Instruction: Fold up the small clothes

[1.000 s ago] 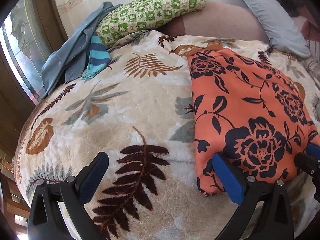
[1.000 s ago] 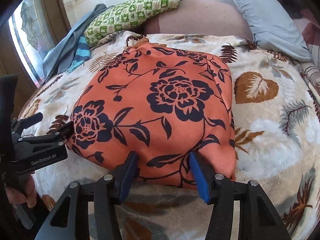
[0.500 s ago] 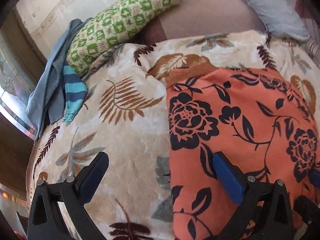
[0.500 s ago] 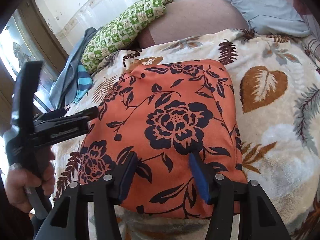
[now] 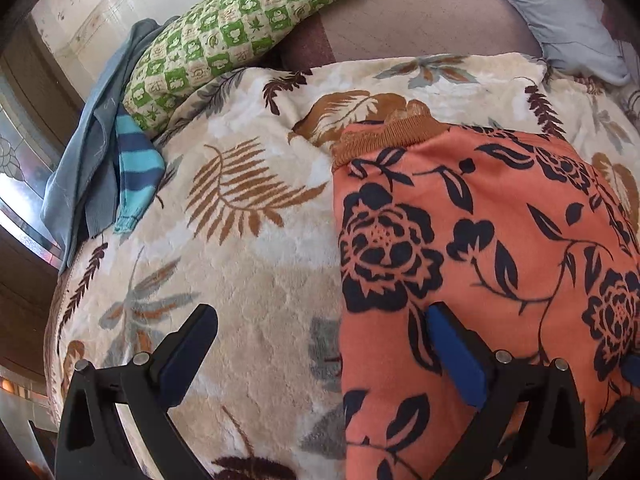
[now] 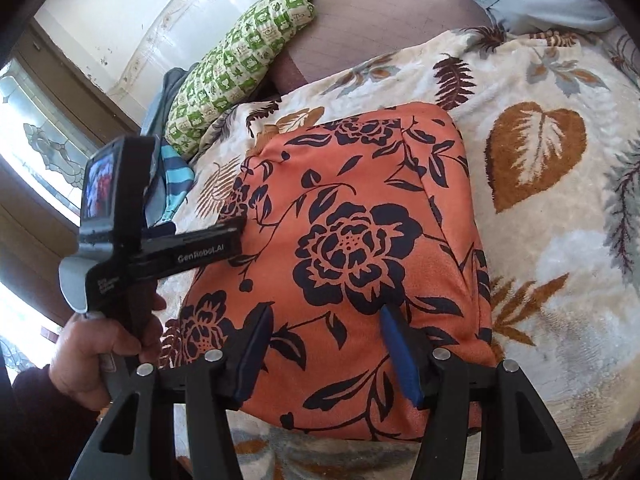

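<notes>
I am working over a bed covered with a cream blanket (image 5: 256,280) printed with brown, tan and grey leaves. The orange garment (image 6: 352,248) with dark flowers lies folded flat on it, its ribbed tan hem (image 5: 384,136) at the far end. My left tongs (image 5: 320,344) are spread wide: one finger over bare blanket, the other over the garment's left side, nothing pinched. My right tongs (image 6: 324,344) are parted too, both fingers above the near part of the garment, gripping nothing. From the right camera I see my left hand (image 6: 100,344) around the handle of the other tool, by the garment's left edge.

Further back a green checked pillow (image 5: 240,28) leans against a pinkish-brown cushion (image 5: 420,20), with a grey-blue pillow (image 5: 560,12) off to the right. A blue cloth (image 5: 92,152) and a striped turquoise sleeve (image 5: 136,168) hang over the blanket's left edge. Behind them are a pale, marked wall (image 6: 140,12) and a wood-framed window (image 6: 44,140) with patterned glass.
</notes>
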Demonstrator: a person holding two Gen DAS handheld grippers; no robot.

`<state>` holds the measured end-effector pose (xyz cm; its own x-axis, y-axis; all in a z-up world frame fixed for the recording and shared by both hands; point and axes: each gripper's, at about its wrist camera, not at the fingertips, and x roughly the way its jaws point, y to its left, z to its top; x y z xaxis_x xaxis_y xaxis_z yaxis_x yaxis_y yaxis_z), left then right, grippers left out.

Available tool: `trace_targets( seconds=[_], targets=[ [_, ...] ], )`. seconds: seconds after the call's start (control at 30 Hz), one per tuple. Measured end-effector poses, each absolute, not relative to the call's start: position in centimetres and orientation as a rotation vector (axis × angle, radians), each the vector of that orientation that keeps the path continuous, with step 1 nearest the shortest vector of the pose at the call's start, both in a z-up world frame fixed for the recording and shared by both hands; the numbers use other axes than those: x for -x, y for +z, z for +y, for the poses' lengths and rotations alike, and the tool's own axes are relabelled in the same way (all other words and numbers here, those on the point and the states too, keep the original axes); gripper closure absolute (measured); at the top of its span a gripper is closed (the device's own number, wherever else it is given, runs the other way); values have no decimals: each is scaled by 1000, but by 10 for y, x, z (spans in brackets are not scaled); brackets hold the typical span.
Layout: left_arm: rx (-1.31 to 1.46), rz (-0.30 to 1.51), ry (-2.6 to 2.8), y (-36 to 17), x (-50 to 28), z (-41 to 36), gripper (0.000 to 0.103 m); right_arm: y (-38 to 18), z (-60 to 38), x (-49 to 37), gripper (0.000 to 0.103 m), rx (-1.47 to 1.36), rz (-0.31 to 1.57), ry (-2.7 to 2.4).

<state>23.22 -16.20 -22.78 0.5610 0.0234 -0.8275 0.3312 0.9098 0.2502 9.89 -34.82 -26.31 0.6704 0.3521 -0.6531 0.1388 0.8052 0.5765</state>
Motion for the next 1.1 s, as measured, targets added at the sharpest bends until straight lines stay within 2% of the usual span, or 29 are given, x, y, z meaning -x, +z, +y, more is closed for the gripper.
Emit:
trace_targets(
  seconds=[0.13,0.3,0.4,0.43,0.53,0.73,0.9,1.1],
  targets=[
    [-367,976,-260,-222,-204,-146,0,-261,-356,-98,43,-694,828,159],
    [-347,972,-345,-209,-174,-135,0,-249,-391,-83,45,-886,661,274],
    [-337,1003,-379,-214,-160,-129,0,-275,-408,-88,50,-1052,730,299],
    [-363,1020,-373,-220,-159,-130,0,-288,-410,-93,53,-1092,787,293],
    [-367,1062,-358,-235,-157,-127,0,-310,-414,-98,79,-1129,886,238],
    [-362,1007,-353,-215,-143,-126,0,-299,-422,-88,78,-1144,853,293],
    [-334,993,-348,-208,-140,-121,0,-282,-419,-61,78,-1039,880,354],
    [-359,1053,-310,-234,-149,-121,0,-322,-433,-56,81,-1143,1027,300]
  ],
)
